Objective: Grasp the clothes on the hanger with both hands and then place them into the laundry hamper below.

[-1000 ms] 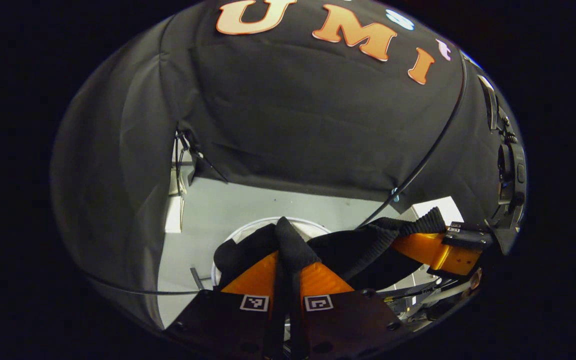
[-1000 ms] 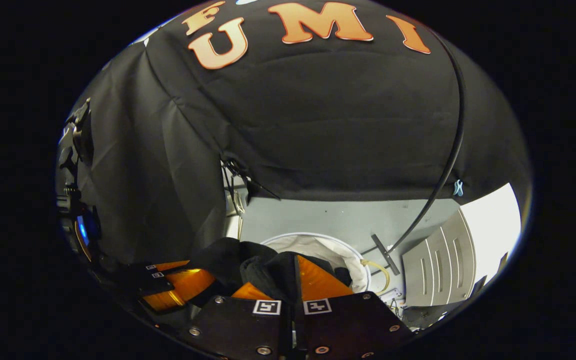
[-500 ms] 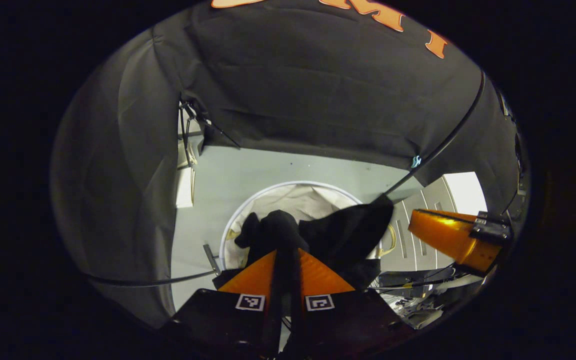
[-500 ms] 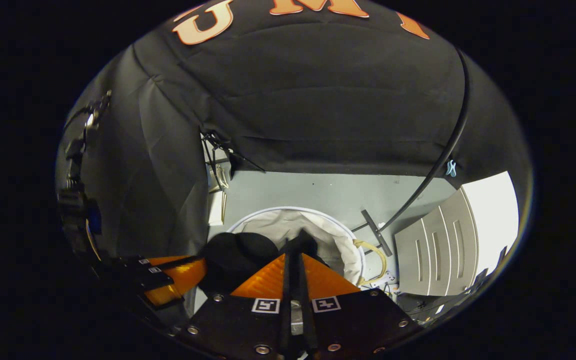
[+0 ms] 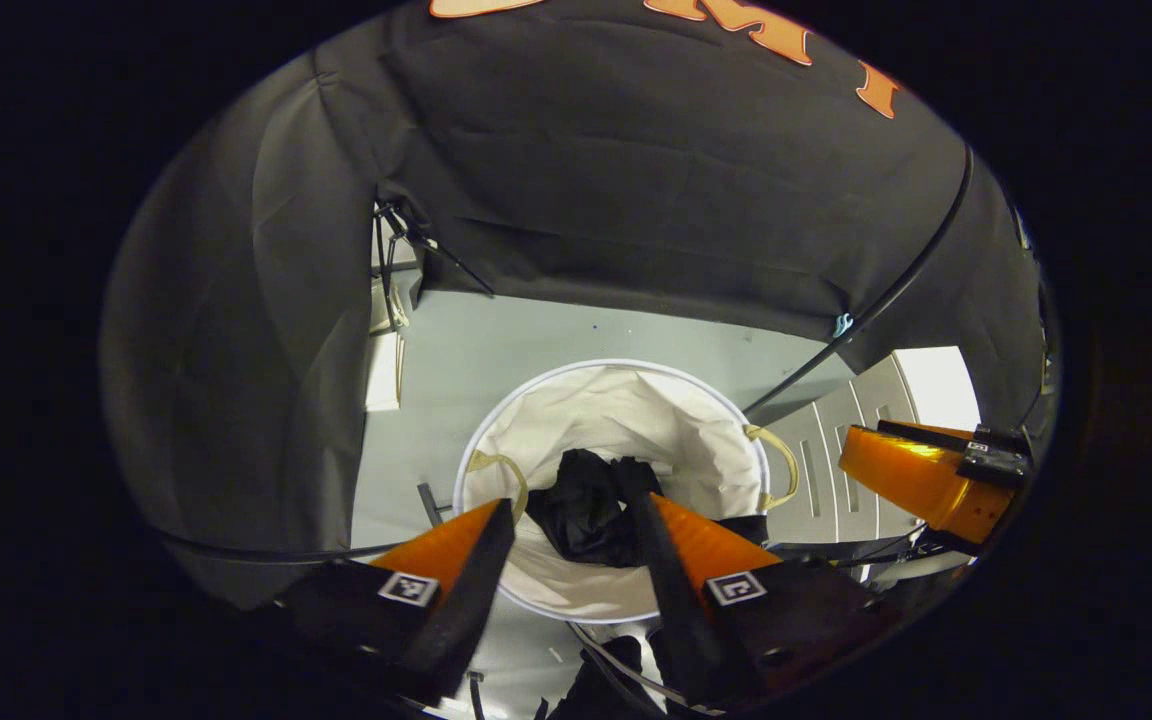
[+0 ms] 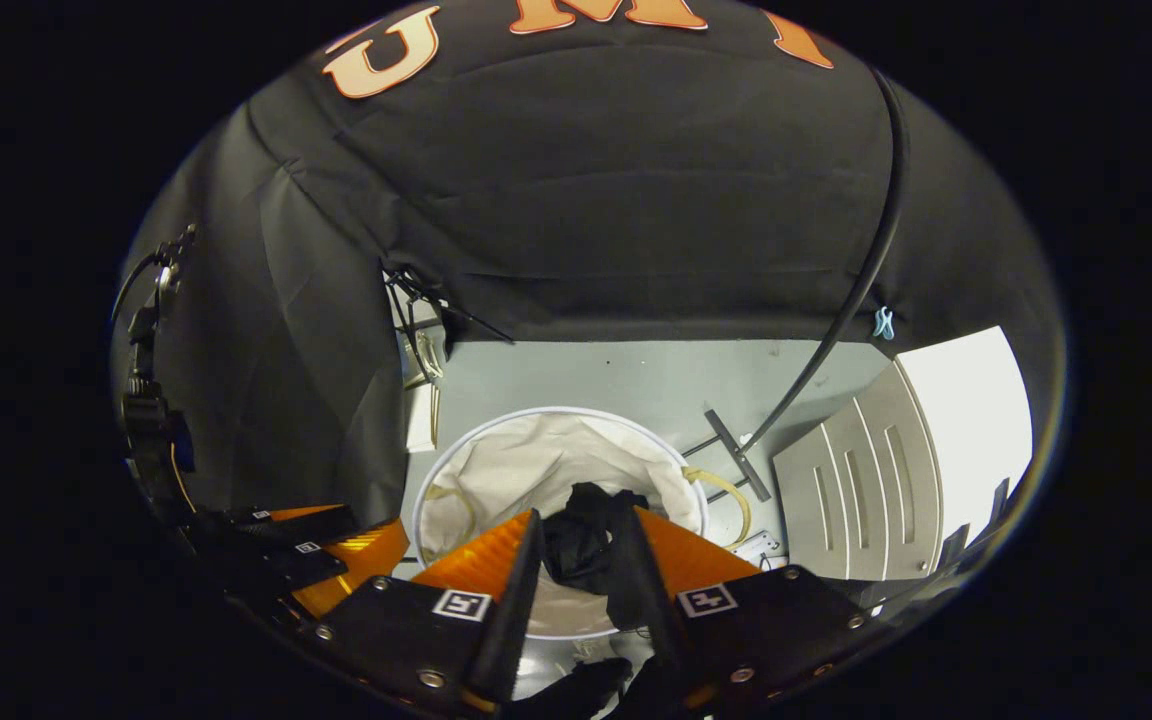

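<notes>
Left gripper view: the left gripper (image 5: pixel 568 520) now has its jaws spread, with nothing between them. Half a second ago they were pressed together on the black garment; a second ago that garment was stretched between both grippers. The clothes (image 5: pixel 591 505) now lie as a crumpled heap inside the laundry hamper (image 5: pixel 706 440), on its white liner, clear of both fingers. The right gripper (image 5: pixel 921 480) shows at the right edge; its jaw state cannot be told from here. A small dark scrap hangs at the near edge below the hamper rim; what it is cannot be told.

Right gripper view: the right gripper (image 6: pixel 584 540) also has its jaws spread and empty; half a second ago they were shut. The clothes (image 6: pixel 586 535) rest in the laundry hamper (image 6: pixel 496 455) on the grey floor (image 6: pixel 636 380), directly beyond the fingers.

Judgement: release is done, so the placing step appears complete; both grippers can withdraw.
</notes>
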The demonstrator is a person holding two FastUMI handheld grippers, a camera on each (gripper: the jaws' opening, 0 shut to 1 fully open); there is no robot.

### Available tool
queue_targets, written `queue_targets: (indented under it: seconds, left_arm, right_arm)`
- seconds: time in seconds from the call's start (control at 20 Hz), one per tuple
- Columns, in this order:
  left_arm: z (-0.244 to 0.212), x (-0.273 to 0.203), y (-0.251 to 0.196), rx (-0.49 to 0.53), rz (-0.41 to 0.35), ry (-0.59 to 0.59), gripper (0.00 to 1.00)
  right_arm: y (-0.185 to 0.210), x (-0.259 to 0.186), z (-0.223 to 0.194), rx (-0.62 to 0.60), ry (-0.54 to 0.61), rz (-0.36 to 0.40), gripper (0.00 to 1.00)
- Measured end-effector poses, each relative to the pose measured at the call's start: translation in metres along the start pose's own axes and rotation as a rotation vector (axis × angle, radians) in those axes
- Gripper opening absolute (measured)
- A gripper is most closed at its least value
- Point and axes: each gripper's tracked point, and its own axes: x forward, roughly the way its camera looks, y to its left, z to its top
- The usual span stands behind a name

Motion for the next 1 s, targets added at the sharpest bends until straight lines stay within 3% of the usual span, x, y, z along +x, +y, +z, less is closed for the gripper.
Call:
queue_targets:
  seconds: [0.05, 0.1, 0.15, 0.2, 0.25, 0.75, 1.0]
  left_arm:
    - [0.003, -0.005, 0.001, 0.002, 0.004, -0.014, 0.92]
    - [0.007, -0.013, 0.005, 0.001, 0.019, -0.038, 0.87]
    - [0.013, -0.021, 0.008, -0.003, 0.032, -0.063, 0.92]
    - [0.015, -0.028, 0.012, -0.004, 0.049, -0.088, 1.00]
    - [0.020, -0.039, 0.018, 0.001, 0.074, -0.112, 1.00]
    - [0.058, -0.184, 0.054, -0.040, 0.112, -0.366, 0.99]
    - [0.101, -0.270, 0.070, -0.034, 0.165, -0.582, 0.99]
  right_arm:
    - [-0.003, -0.007, 0.002, -0.004, -0.011, -0.011, 0.64]
    - [-0.008, -0.014, 0.005, -0.015, -0.028, -0.026, 0.71]
    - [-0.011, -0.023, 0.008, -0.026, -0.046, -0.037, 0.84]
    - [-0.011, -0.032, 0.012, -0.033, -0.062, -0.042, 0.88]
    - [-0.010, -0.044, 0.014, -0.040, -0.081, -0.043, 0.93]
    - [-0.031, -0.185, 0.063, -0.062, -0.340, -0.079, 0.93]
    - [-0.047, -0.270, 0.092, -0.104, -0.482, -0.117, 0.93]
